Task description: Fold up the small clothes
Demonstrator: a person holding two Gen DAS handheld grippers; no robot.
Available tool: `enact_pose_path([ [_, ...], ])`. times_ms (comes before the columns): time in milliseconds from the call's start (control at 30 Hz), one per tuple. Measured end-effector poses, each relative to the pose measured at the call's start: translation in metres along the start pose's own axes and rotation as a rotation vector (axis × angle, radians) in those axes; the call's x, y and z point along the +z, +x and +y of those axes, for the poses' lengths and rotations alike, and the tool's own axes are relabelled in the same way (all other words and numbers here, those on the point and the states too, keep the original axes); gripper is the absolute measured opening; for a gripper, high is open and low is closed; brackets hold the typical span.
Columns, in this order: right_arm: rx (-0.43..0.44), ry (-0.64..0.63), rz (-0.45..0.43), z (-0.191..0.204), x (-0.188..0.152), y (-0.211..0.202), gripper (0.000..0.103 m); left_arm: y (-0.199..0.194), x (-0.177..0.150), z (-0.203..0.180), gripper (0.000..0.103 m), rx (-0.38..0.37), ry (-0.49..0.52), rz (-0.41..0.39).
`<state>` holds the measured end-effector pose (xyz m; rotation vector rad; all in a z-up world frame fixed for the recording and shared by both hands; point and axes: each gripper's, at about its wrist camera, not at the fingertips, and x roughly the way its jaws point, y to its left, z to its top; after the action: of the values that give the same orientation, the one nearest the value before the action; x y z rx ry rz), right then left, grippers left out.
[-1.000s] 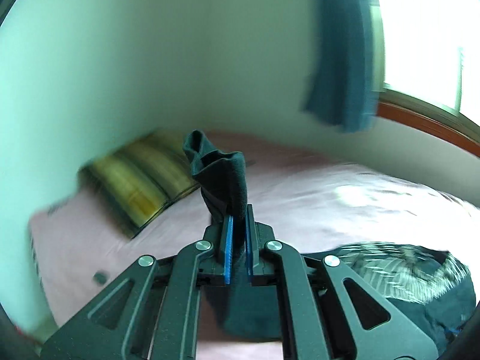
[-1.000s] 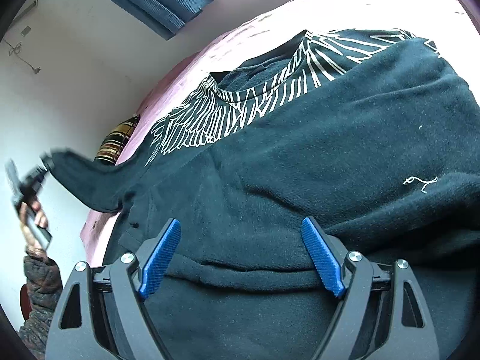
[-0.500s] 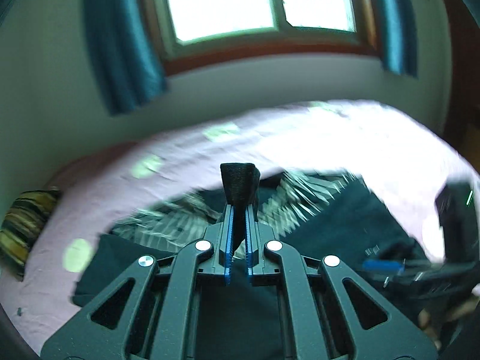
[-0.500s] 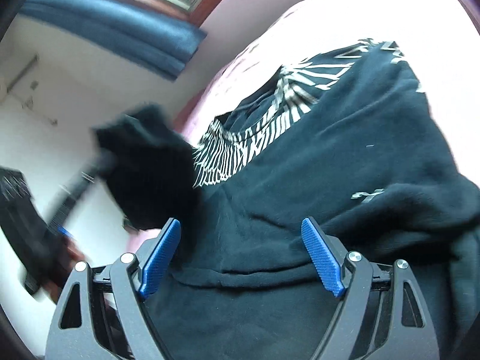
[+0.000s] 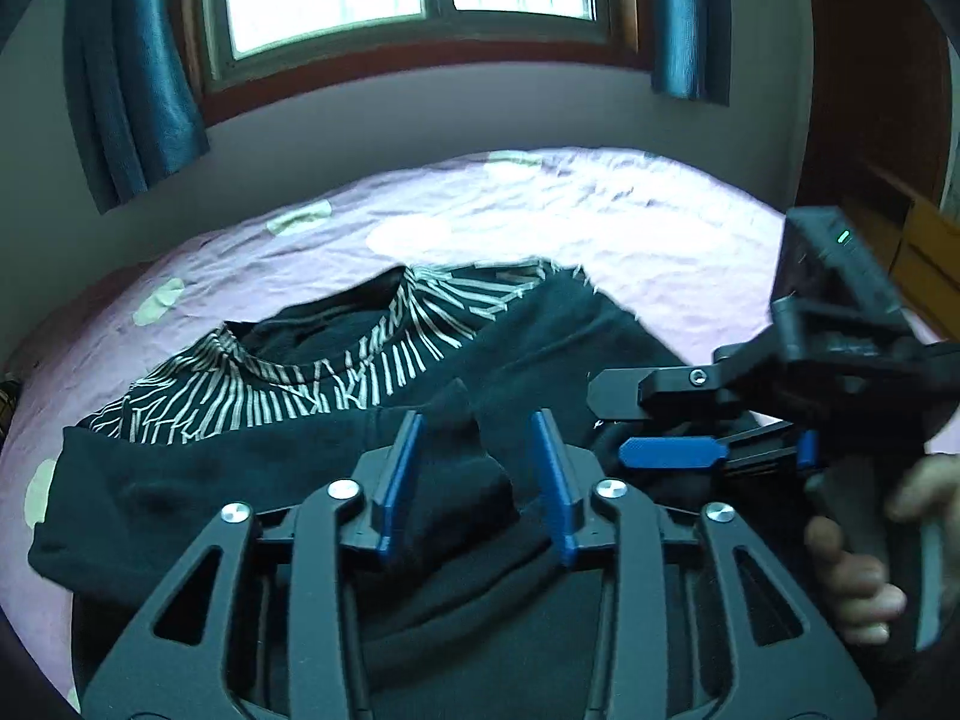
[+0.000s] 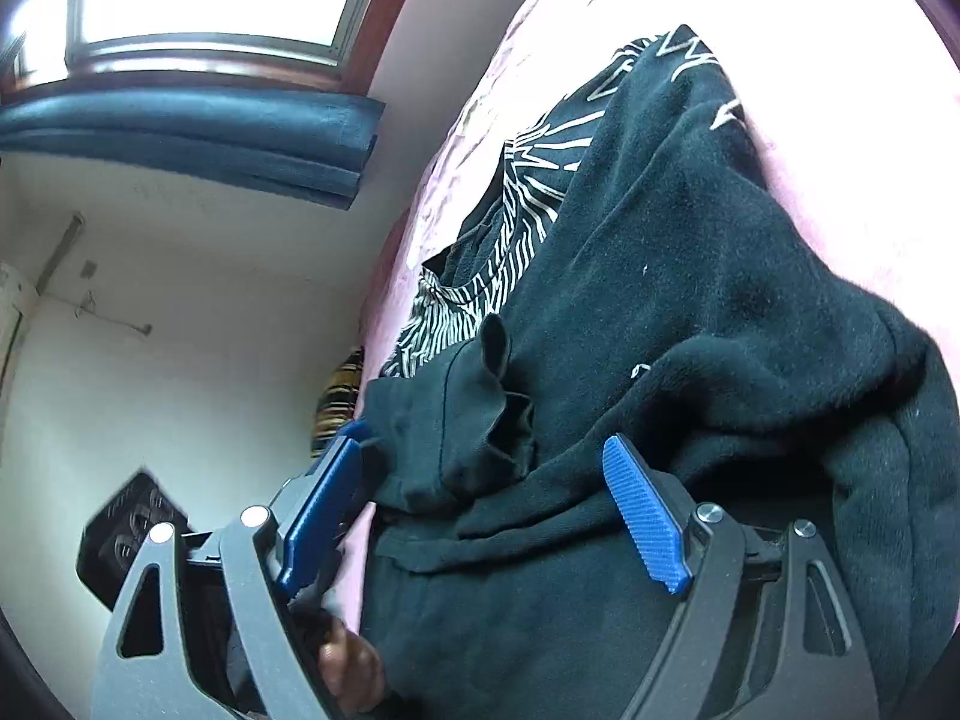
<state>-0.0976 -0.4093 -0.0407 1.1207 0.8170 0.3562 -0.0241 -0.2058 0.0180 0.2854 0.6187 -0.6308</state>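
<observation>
A black sweater (image 5: 456, 360) with white line print around the collar lies on a pink bedsheet (image 5: 540, 222). Its sleeve (image 5: 462, 450) is folded across the body, the cuff lying between the fingers of my left gripper (image 5: 474, 438), which is open and holds nothing. My right gripper (image 5: 636, 420) is at the right of the left wrist view, open, low over the sweater's right side. In the right wrist view the sweater (image 6: 690, 300) fills the frame, and my right gripper (image 6: 486, 462) is open around the bunched cuff (image 6: 474, 420).
A window with blue curtains (image 5: 138, 72) is behind the bed. A wooden cabinet (image 5: 900, 228) stands at the right. A striped pillow (image 6: 339, 402) lies at the far end of the bed. The left gripper's body (image 6: 138, 522) shows at the right wrist view's lower left.
My left gripper carried the sleeve from the pillow side over onto the sweater's body, then opened and let it go. My right gripper stayed open over the sweater.
</observation>
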Motion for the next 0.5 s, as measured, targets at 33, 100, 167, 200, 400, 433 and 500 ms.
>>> enact_pose_path([
  [33, 0.007, -0.002, -0.004, 0.003, 0.0, -0.003, 0.082, -0.01, 0.0, 0.009, 0.048, 0.0, -0.021, -0.02],
  [100, 0.017, -0.019, -0.012, 0.013, 0.0, -0.007, 0.082, -0.034, -0.007, 0.039, 0.053, 0.038, -0.075, -0.061],
  [167, 0.031, -0.042, -0.001, 0.023, 0.001, -0.004, 0.082, -0.047, -0.016, 0.072, 0.054, 0.098, -0.126, -0.071],
  [200, 0.03, -0.055, 0.013, 0.028, 0.003, 0.001, 0.082, -0.053, -0.024, 0.094, 0.054, 0.138, -0.159, -0.064],
  [400, -0.111, -0.118, 0.09, 0.04, 0.018, 0.055, 0.082, -0.06, -0.08, 0.19, 0.054, 0.349, -0.305, 0.041],
  [433, -0.153, -0.126, 0.099, 0.038, 0.02, 0.063, 0.082, -0.06, -0.089, 0.2, 0.054, 0.368, -0.329, 0.056],
  [500, -0.2, -0.126, 0.116, 0.035, 0.026, 0.077, 0.082, -0.061, -0.105, 0.216, 0.054, 0.39, -0.364, 0.083],
])
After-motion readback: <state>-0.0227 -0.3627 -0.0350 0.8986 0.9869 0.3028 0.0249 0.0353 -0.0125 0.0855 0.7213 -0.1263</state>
